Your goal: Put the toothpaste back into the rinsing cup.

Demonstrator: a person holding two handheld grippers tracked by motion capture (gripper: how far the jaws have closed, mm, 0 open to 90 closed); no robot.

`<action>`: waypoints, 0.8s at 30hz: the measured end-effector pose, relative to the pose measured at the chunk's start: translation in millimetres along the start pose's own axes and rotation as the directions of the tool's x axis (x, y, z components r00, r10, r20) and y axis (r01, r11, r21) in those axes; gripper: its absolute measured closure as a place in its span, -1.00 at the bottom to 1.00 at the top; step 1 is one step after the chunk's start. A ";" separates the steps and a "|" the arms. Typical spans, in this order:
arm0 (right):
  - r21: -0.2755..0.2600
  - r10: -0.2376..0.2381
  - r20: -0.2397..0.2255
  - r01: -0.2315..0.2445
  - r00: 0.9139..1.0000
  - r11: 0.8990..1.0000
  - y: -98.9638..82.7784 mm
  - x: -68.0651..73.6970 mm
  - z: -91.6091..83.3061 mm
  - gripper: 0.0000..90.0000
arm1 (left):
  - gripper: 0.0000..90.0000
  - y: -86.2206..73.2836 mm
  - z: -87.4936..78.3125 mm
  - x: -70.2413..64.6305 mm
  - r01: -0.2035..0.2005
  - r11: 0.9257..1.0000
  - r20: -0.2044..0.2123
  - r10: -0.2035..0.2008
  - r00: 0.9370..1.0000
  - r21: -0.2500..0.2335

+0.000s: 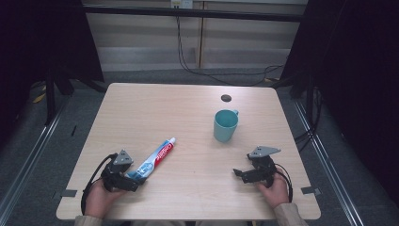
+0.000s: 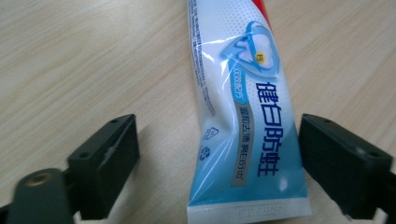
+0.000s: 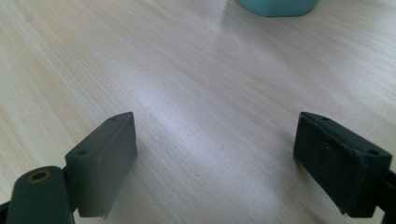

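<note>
The left tongs (image 2: 219,163) sit open around the toothpaste (image 2: 243,116); the right tongs (image 3: 215,163) are open. Squeezing its thin flat end might let it slip out

The person's two hands come in from the near edge. The left hand (image 1: 99,197) holds the left gripper (image 1: 134,181), low down, pointing up and a bit to the right in the high view. Its two black jaws stand wide apart and press on nothing. The right hand (image 1: 274,190) holds the right gripper (image 1: 238,174), also low, pointing to the left. Its jaws are wide apart too, with nothing between them. A beige sleeve shows at each wrist. A dark cable loops from each gripper past the hand
</note>
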State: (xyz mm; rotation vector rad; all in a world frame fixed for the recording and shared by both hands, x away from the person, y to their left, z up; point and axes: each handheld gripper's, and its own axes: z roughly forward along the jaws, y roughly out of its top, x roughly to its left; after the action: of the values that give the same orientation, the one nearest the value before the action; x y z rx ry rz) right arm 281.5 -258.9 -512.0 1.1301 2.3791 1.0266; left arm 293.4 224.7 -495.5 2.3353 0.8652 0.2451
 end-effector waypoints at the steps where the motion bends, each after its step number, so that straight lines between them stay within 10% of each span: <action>1: 0.000 0.001 0.000 -0.001 1.000 1.000 0.0 0.0 0.0 -0.71 | -0.64 1.2 0.2 -0.5 0.000 1.000 -0.006 0.000 1.000 0.006; 13: 0.000 0.001 0.000 -0.001 1.000 1.000 0.0 0.0 0.0 -0.71 | -0.52 27.4 0.4 -1.7 -0.003 0.996 0.043 -0.001 0.999 0.092; 24: 0.000 0.002 -0.001 -0.002 1.000 1.000 0.0 0.0 0.0 -0.71 | -0.30 52.6 8.3 -2.7 -0.005 0.977 0.039 -0.004 0.999 0.215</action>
State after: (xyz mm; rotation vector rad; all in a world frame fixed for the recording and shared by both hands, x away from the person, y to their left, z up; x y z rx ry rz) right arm 281.5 -258.9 -512.0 1.1323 2.3788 1.0284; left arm 321.9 188.0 -469.4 2.5313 0.9113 0.1096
